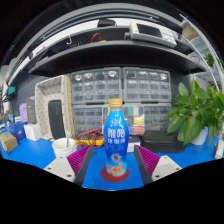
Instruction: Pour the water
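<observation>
Gripper view: your gripper (116, 170) has its two fingers apart, and a clear plastic bottle with a blue label and orange cap (116, 138) stands upright between the magenta pads (80, 159), gaps showing at both sides. It rests on the blue table (30, 152). Beside it sits a white cup (63, 146); a leafy green plant (196, 108) stands on the other side
</observation>
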The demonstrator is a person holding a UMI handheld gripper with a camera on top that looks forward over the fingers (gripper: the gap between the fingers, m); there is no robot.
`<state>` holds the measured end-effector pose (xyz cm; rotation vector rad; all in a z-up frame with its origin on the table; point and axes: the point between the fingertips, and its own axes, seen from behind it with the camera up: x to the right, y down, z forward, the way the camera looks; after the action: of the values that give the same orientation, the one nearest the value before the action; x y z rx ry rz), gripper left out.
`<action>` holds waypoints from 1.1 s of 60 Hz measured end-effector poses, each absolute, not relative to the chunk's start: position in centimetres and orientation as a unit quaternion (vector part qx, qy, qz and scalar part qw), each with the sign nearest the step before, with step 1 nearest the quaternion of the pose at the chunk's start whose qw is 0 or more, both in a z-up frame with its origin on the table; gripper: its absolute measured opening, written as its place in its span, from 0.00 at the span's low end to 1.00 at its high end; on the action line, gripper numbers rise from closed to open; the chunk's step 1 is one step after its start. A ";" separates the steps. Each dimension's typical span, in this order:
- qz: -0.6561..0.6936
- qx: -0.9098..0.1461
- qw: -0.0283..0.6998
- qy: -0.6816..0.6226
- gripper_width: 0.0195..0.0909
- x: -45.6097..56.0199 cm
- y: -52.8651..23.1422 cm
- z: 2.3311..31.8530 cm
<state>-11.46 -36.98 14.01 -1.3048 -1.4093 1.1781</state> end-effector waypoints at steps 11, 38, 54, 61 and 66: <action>0.477 -0.550 0.431 -0.533 0.91 -6.0 -37.3 15.1; 0.455 -0.547 0.443 -0.546 0.91 2.7 -41.1 17.1; 0.472 -0.540 0.456 -0.527 0.91 4.5 -41.9 19.7; 0.469 -0.535 0.453 -0.537 0.90 5.0 -42.5 19.5; 0.467 -0.533 0.452 -0.541 0.90 5.0 -42.7 19.4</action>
<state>5.03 -42.68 19.44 -1.3171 -1.3375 1.1528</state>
